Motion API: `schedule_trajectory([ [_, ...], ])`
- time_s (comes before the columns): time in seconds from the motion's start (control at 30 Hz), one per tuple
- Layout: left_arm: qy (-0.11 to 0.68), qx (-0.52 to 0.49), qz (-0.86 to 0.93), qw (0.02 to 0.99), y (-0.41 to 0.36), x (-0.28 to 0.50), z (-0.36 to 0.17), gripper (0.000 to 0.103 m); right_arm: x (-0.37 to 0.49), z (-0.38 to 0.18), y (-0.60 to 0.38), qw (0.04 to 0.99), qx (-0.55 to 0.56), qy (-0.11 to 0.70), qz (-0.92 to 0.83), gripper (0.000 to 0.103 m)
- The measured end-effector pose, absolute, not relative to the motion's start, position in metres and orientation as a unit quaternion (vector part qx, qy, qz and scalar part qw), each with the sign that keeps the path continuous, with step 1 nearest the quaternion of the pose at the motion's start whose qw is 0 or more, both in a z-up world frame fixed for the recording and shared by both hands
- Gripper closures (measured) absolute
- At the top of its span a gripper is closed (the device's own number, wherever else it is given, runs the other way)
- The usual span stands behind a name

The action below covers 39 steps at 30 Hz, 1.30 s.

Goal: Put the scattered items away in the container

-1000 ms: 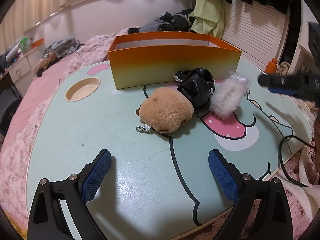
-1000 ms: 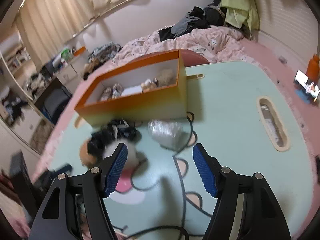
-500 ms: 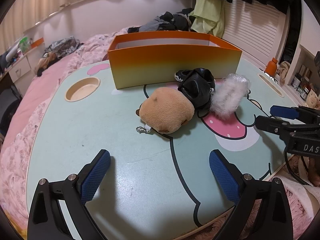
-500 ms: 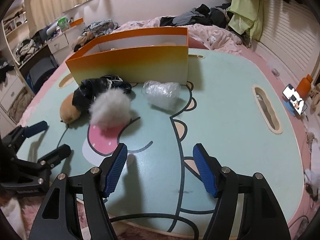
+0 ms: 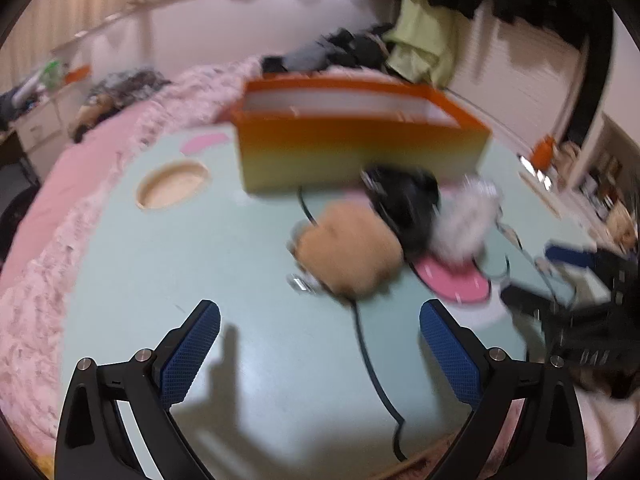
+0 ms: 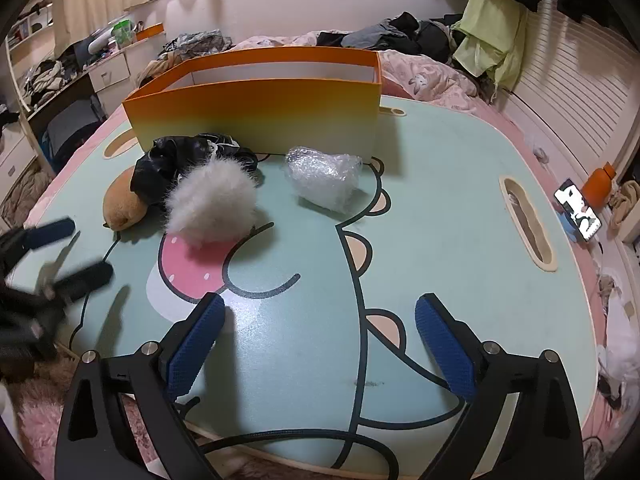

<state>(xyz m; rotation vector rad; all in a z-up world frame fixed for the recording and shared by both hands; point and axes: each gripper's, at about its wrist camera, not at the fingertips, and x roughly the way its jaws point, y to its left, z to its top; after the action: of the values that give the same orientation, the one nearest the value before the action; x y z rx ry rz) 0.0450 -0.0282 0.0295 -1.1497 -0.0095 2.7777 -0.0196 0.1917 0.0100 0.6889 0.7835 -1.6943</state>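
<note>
An orange box (image 5: 360,148) (image 6: 256,108) stands open-topped at the back of the mint-green cartoon table (image 6: 440,240). In front of it lie a brown plush (image 5: 348,256) (image 6: 122,206), a crumpled black item (image 5: 408,200) (image 6: 172,162), a white fluffy ball (image 5: 464,224) (image 6: 212,204) and a bubble-wrap bundle (image 6: 324,176). My left gripper (image 5: 320,344) is open above the near table, short of the plush. My right gripper (image 6: 316,332) hovers over the front of the table, its jaws opening with nothing between them. The left wrist view is blurred.
A round cup recess (image 5: 172,184) sits at the table's left and a long slot (image 6: 528,224) at its right. A black cable (image 6: 300,440) runs along the front edge. A phone (image 6: 578,210) and an orange bottle (image 6: 598,184) lie beyond the right rim. Pink bedding with clothes (image 6: 420,68) lies behind.
The right gripper's jaws have spread wider, and it has dropped lower toward the table's front. The left gripper has lifted a little and its view has blurred.
</note>
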Motion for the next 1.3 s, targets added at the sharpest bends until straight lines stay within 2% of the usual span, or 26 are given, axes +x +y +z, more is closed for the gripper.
schedule_trajectory([
  [0.1,-0.019,-0.356,0.931,0.081,-0.032,0.035,0.062,0.003,-0.018,0.009,0.192,0.545,0.289,0.33,-0.714,0.007],
  [0.23,-0.069,-0.371,0.912,0.161,-0.022,-0.004,0.105,0.003,-0.018,0.008,0.191,0.546,0.288,0.329,-0.715,0.007],
  [0.33,-0.049,-0.394,0.9,0.18,0.006,-0.045,0.118,0.006,-0.018,0.008,0.192,0.547,0.287,0.327,-0.715,0.006],
  [0.4,-0.036,-0.414,0.891,0.185,0.025,-0.07,0.116,0.022,-0.018,0.008,0.192,0.547,0.286,0.327,-0.715,0.006],
  [0.53,-0.016,-0.484,0.853,0.194,0.059,-0.124,0.09,0.03,-0.019,0.008,0.192,0.548,0.285,0.326,-0.716,0.006],
  [0.67,-0.013,-0.519,0.839,0.163,0.071,-0.155,0.062,0.045,-0.018,0.008,0.193,0.549,0.284,0.325,-0.716,0.006],
  [0.77,-0.014,-0.534,0.831,0.154,0.075,-0.166,0.047,0.045,-0.017,0.008,0.194,0.55,0.283,0.324,-0.716,0.006],
  [0.83,-0.016,-0.543,0.826,0.152,0.078,-0.169,0.039,0.05,-0.017,0.008,0.194,0.55,0.283,0.324,-0.716,0.006],
  [0.87,-0.019,-0.55,0.821,0.154,0.079,-0.173,0.036,0.057,-0.017,0.008,0.194,0.55,0.283,0.324,-0.716,0.006],
  [0.9,-0.025,-0.56,0.813,0.156,0.08,-0.174,0.031,0.068,-0.017,0.008,0.194,0.55,0.283,0.323,-0.716,0.006],
  [1.1,-0.042,-0.555,0.815,0.159,0.078,-0.176,0.029,0.07,-0.018,0.007,0.195,0.55,0.282,0.324,-0.716,0.006],
  [1.3,-0.062,-0.508,0.844,0.16,0.051,-0.158,0.07,0.071,-0.017,0.007,0.195,0.55,0.282,0.323,-0.716,0.006],
])
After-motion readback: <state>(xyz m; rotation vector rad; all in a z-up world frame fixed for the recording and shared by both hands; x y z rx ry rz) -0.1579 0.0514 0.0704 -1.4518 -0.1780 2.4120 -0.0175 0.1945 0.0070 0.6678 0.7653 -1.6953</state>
